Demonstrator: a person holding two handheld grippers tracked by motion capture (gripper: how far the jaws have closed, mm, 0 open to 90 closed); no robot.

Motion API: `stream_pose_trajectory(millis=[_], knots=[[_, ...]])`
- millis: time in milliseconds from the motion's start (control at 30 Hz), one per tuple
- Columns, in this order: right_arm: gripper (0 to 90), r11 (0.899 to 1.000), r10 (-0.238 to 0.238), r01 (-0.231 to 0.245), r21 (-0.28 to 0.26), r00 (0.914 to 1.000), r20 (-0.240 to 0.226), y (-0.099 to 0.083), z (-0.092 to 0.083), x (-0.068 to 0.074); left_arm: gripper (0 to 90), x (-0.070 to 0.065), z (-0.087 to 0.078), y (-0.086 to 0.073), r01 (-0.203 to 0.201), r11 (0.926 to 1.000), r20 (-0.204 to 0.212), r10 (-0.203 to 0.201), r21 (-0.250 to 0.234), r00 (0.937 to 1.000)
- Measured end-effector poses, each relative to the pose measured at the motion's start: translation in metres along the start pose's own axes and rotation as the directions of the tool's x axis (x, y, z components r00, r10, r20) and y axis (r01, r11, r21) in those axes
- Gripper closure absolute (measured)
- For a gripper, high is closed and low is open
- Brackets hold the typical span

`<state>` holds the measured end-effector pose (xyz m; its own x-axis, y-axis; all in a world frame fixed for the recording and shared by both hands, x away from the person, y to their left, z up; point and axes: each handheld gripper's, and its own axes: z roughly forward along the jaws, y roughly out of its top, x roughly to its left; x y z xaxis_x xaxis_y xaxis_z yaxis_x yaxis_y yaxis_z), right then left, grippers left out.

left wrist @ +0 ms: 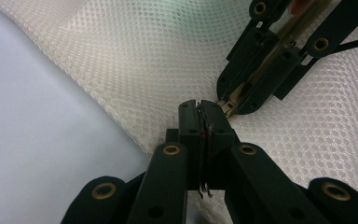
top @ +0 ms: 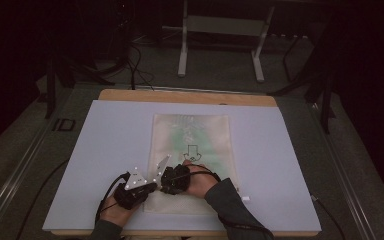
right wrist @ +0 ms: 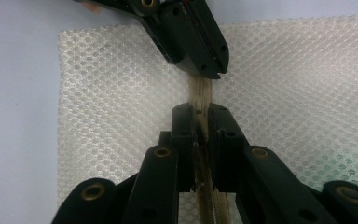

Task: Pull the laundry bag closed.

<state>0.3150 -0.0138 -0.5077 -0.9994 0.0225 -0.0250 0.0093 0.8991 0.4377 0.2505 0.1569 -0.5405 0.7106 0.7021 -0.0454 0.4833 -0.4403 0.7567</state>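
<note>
A flat mesh pouch (top: 195, 135) with a pale green content and an arrow print lies on the white board (top: 105, 150). Its beige zipper (right wrist: 199, 91) runs along the near part of the pouch. My right gripper (right wrist: 199, 109) is shut on the zipper, with the tape pinched between its jaws. My left gripper (left wrist: 199, 105) is shut on the same zipper a short way along, tip to tip with the right gripper (left wrist: 226, 105). In the high view the left gripper (top: 152, 187) and the right gripper (top: 165, 184) meet over the pouch's near left corner.
The white board rests on a wooden table (top: 180, 95). A small white piece (top: 245, 199) lies right of my right sleeve. A metal stand (top: 220, 30) is on the floor beyond the table. Cables trail from both grippers toward the near edge.
</note>
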Motion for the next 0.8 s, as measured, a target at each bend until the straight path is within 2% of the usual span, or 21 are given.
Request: stream_pose_trajectory(millis=[367, 800], knots=[[82.1, 1.0, -0.002, 0.002, 0.015, 1.0, 0.001, -0.0032, -0.0041, 0.0, 87.6, 0.0009, 0.0001, -0.0004, 0.012, 0.9999, 0.004, -0.012, -0.003, 0.9999], [82.1, 0.999, -0.013, 0.013, 0.039, 0.9999, 0.009, -0.0069, -0.0087, 0.0005, 87.7, -0.0001, 0.0, -0.0008, 0.004, 1.0, 0.0, -0.004, -0.006, 1.0]])
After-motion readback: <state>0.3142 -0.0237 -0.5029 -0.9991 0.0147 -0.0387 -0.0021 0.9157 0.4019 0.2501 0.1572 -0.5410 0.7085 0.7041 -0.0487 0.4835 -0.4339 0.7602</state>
